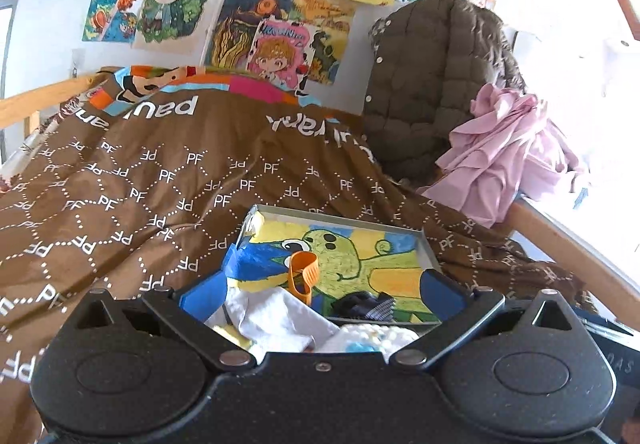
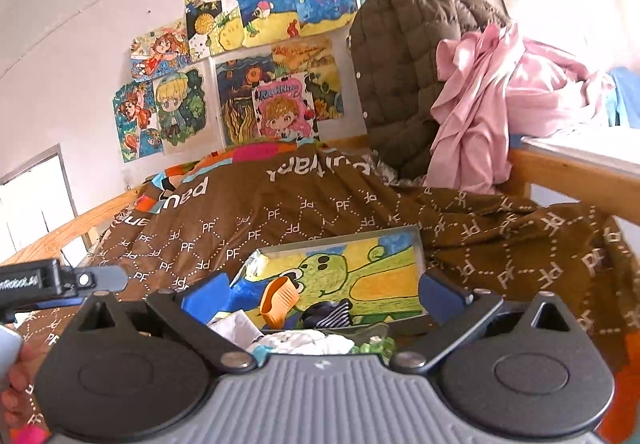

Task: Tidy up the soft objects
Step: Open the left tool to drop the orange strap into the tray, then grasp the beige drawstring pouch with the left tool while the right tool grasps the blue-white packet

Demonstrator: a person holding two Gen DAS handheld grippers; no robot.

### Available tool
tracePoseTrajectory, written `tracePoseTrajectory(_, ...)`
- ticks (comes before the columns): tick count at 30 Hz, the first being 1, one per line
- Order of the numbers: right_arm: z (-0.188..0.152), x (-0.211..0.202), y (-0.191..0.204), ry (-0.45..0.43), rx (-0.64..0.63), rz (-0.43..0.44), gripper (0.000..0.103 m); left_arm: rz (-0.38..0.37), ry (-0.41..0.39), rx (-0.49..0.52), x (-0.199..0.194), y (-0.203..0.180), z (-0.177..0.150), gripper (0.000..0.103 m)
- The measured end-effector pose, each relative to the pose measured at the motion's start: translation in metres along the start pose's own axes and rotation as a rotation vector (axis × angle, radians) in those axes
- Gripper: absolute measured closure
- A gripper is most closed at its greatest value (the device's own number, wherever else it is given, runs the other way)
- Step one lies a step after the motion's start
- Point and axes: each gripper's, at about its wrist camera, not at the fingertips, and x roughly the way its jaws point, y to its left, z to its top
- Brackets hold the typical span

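I am counting on my feeds: one metal tray [image 1: 424, 248], one orange comb [image 1: 303, 276], one dark striped sock [image 2: 332, 314], one brown blanket [image 1: 140, 180], one quilted jacket [image 1: 432, 84], one pink garment [image 1: 500, 148]

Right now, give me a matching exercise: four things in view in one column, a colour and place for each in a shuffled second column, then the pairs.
Things:
1. quilted jacket
2. crumpled shirt
3. comb
4. bedspread

Colour and place:
A. orange, inside the shallow tray with the painted drawing
B. brown with white PF letters, spread under the tray
C. olive green, propped upright by the wall
D. pink, heaped on the wooden rail at right

Pairs: 1-C, 2-D, 3-A, 4-B
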Motion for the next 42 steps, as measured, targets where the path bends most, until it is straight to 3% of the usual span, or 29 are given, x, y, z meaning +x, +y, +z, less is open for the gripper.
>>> tracePoseTrajectory(9,-0.025,-0.043,0.012,0.045,0.014,-0.007,0.0,-0.007,0.018,0.038,-0.053,-0.009,-0.035,0.001)
tracePoseTrajectory(19,-0.056,-0.057,0.019,0.229,0.055,-0.051,0.0,-0.017,0.079,0.074,-0.082,0.003,-0.073,0.001)
tracePoseTrajectory(28,-0.073,-0.048,0.028,0.355,0.027,-0.071,0.0,0.037,0.215,0.045,-0.077,0.018,-0.105,0.001)
tracePoseTrajectory(37,-0.092,-0.022,0.033,0.544,0.024,-0.059,0.0,0.092,0.291,0.001,-0.064,0.027,-0.112,0.001)
tracePoseTrajectory(42,-0.099,-0.013,0.033,0.593,0.024,-0.071,0.0,0.103,0.345,-0.04,-0.052,0.031,-0.114,0.001)
